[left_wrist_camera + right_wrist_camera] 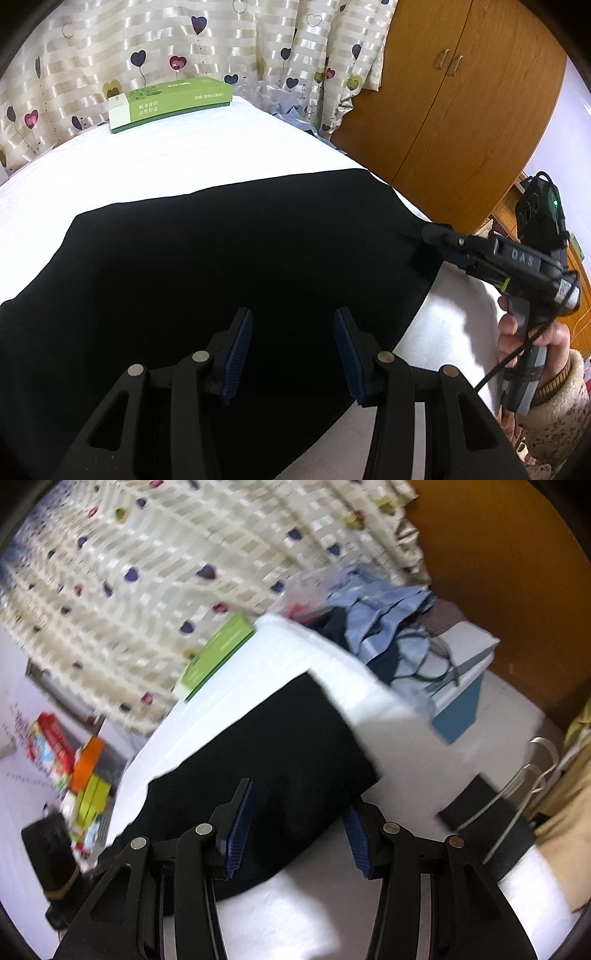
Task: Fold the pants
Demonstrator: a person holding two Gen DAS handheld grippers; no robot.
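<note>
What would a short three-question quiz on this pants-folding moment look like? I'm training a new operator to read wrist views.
1. True or false: the left gripper has its jaws open above the black pants.
2. Multiple choice: what lies at the far end of the white bed, near the curtain? A) a green box B) a red mug C) a folded towel
3. Fill in: in the left wrist view, the right gripper is at the pants' ____ edge.

Key:
1. True; nothing sits between the jaws.
2. A, the green box.
3. Right; whether it pinches cloth there cannot be told, though its own view shows open jaws.
</note>
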